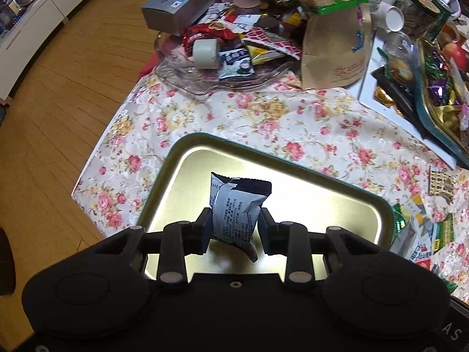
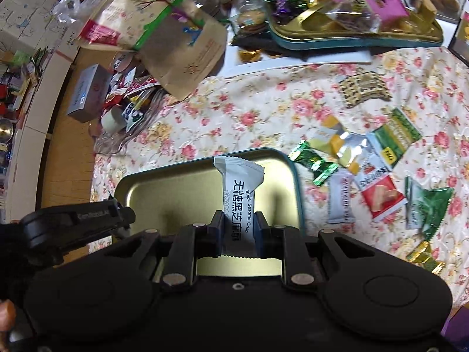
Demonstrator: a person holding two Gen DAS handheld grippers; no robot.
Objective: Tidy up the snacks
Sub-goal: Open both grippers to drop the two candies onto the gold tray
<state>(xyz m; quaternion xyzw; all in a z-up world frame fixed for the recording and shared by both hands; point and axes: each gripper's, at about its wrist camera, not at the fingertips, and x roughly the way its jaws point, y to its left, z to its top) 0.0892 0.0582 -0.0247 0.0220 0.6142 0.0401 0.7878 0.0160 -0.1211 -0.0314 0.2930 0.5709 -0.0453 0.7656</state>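
At the table's left edge a clear dish [image 1: 187, 79] heaps wrappers beside a grey box [image 1: 178, 3]. Above the empty gold tin [image 1: 164, 182], the left gripper [image 1: 234, 220] clamps a black-and-white snack packet [image 1: 237, 205], and the right gripper [image 2: 239, 226] pinches a white sesame crisp bar [image 2: 237, 187]. Nothing lies in the tin yet. Toward the right edge loose packets [image 2: 378, 173] wait on the cloth, so most sorting looks undone.
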